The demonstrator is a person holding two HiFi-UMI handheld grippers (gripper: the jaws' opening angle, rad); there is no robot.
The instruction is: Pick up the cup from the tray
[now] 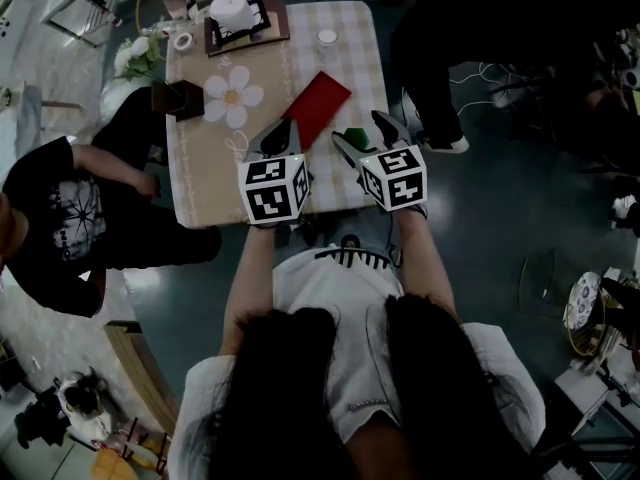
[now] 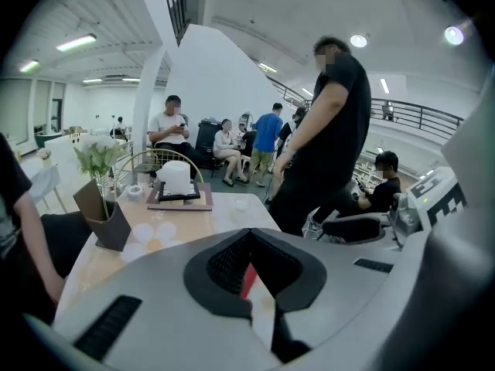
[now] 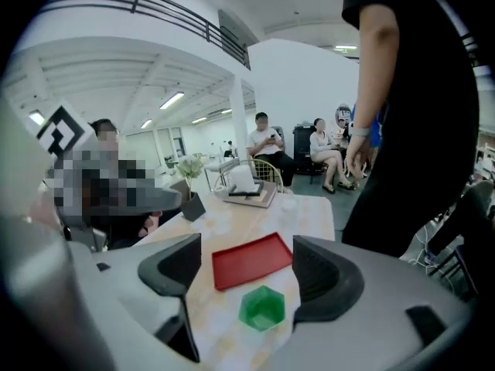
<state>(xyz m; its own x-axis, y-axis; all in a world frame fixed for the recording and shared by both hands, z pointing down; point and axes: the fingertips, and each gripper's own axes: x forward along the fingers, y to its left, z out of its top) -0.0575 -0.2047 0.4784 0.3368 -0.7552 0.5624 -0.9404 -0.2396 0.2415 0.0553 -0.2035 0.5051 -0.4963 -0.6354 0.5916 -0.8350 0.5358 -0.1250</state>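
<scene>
A green hexagonal cup [image 1: 355, 138] [image 3: 262, 308] stands on the checked table [image 1: 205, 183], just off the near corner of the flat red tray [image 1: 322, 101] [image 3: 251, 260]. My right gripper [image 1: 363, 134] [image 3: 246, 243] hangs over the table's near edge with its jaws wide apart. The cup lies low between them and neither pad touches it. My left gripper [image 1: 283, 128] [image 2: 249, 236] sits beside it to the left, its jaws closed together with nothing held. Through the narrow slit between them a sliver of the red tray [image 2: 247, 278] shows.
At the table's far end are a white tissue roll on a brown tray [image 1: 232, 13], a tape roll [image 1: 183, 41], a small white lid [image 1: 327, 37], a flower-shaped mat [image 1: 233, 95] and a dark holder with flowers [image 1: 178, 98]. A person [image 1: 60, 218] sits at left; another [image 1: 440, 48] stands at right.
</scene>
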